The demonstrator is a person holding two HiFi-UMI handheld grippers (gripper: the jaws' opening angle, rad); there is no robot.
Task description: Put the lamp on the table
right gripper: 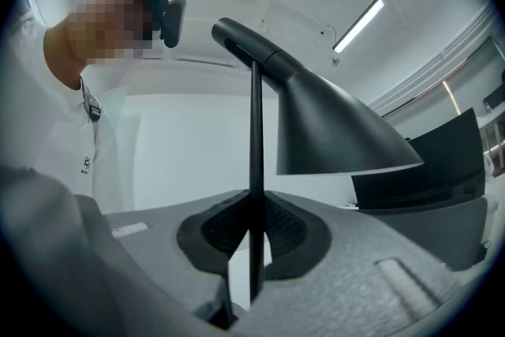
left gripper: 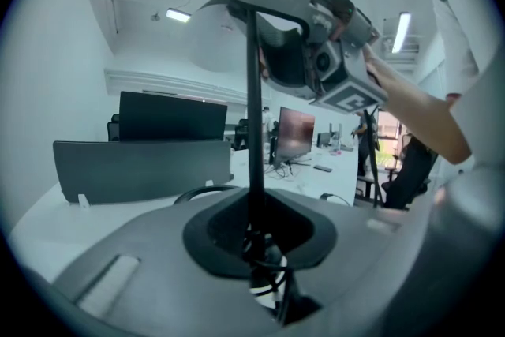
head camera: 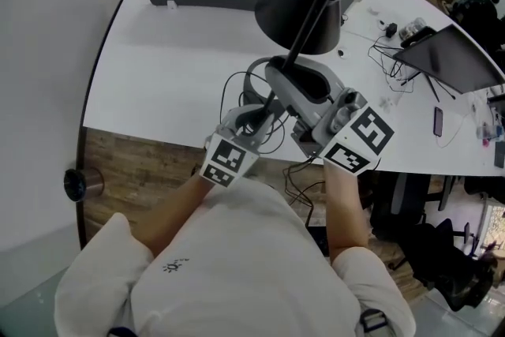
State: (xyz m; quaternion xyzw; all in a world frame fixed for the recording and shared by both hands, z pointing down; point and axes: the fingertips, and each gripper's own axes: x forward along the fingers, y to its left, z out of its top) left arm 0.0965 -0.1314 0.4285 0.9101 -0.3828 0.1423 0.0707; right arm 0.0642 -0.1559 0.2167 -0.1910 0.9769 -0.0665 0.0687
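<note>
My left tool (left gripper: pixel 256 249) pinches the lamp (left gripper: pixel 254 114) by its thin black stem, low down. My right tool (left gripper: pixel 272 35) grips it higher, above the white table (left gripper: pixel 47 225).

The lamp (head camera: pixel 304 5) is matt black throughout, its shade smooth. The table (head camera: pixel 173 67) has a smooth white top with a faint sheen. The floor (head camera: pixel 134 170) shows wood grain. The left gripper (left gripper: pixel 256 245) and right gripper (right gripper: pixel 252 249) are grainy, matt grey plastic. The shirt (head camera: pixel 237 264) is white cloth.
</note>
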